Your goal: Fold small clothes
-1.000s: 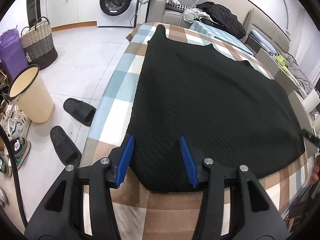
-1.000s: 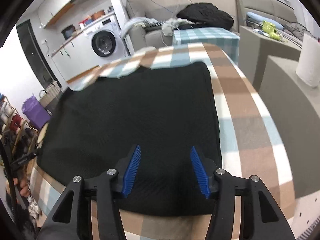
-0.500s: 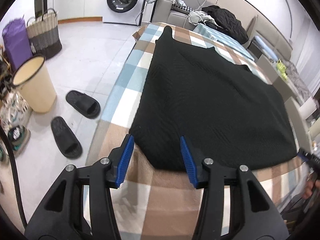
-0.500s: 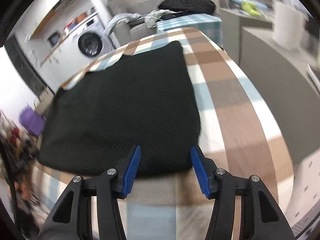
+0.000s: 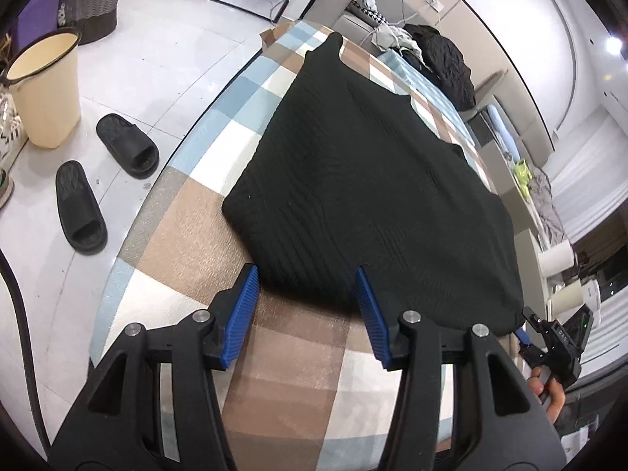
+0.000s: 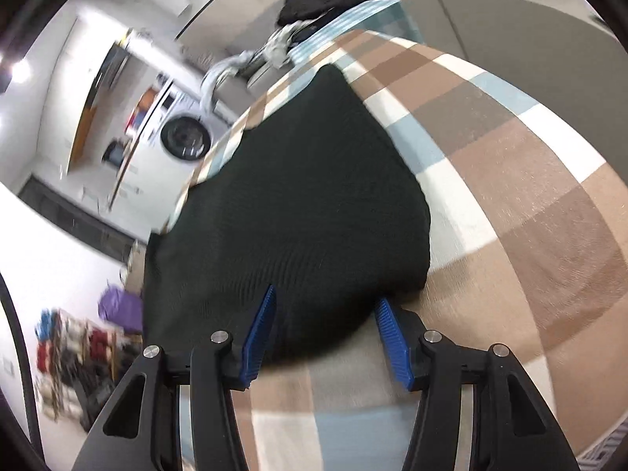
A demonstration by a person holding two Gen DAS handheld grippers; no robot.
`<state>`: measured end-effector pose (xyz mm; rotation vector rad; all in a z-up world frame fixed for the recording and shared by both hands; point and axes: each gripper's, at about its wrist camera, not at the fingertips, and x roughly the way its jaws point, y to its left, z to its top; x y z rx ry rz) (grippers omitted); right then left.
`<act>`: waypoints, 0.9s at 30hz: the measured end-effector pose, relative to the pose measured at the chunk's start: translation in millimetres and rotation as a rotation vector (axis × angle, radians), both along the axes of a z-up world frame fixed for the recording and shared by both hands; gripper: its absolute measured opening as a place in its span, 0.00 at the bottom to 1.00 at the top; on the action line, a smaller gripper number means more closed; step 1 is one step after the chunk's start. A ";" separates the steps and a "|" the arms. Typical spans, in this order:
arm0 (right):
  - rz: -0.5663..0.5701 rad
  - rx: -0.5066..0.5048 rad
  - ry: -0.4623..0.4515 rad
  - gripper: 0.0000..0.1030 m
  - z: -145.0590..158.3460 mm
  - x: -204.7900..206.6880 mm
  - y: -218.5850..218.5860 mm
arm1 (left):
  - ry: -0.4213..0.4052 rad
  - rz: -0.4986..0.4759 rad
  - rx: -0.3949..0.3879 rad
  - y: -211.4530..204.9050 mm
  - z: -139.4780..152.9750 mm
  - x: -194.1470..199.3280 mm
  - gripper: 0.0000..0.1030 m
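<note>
Black knit garment (image 5: 365, 180) on brown, blue and white checked cloth (image 5: 188, 212); blue-padded black fingers (image 5: 245, 314)

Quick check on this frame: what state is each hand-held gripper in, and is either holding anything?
Left hand-held gripper: open, holding nothing, at the black garment's near hem.
Right hand-held gripper: open, straddling the garment's near hem, not clamped.

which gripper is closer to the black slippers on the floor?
Left. The left gripper is at the black garment's hem corner beside the slippers; the right gripper is at the opposite corner.
</note>
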<state>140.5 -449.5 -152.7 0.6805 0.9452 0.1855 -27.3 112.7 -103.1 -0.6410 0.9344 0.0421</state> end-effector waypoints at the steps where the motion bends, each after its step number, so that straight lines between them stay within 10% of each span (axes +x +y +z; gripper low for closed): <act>1: -0.013 0.004 -0.004 0.52 0.3 0.1 0.7 | -0.003 0.011 0.004 -0.4 0.0 2.5 0.46; 6: -0.078 0.014 -0.030 0.51 -2.0 0.0 0.2 | -0.028 0.024 0.063 -10.5 0.4 18.3 0.46; 9: -0.100 -0.043 -0.027 0.28 -3.9 0.7 3.1 | -0.031 0.026 0.111 -18.6 -2.2 28.0 0.21; 14: -0.079 -0.106 -0.074 0.14 7.3 -6.8 7.9 | -0.056 0.023 0.129 -23.7 -0.1 24.6 0.13; 21: -0.033 -0.134 -0.027 0.14 3.5 -29.6 2.8 | -0.041 0.004 0.112 -21.3 0.0 1.8 0.15; 27: -0.113 -0.134 -0.026 0.38 13.6 -36.5 -25.8 | -0.016 0.028 0.059 -11.4 -1.3 -4.8 0.25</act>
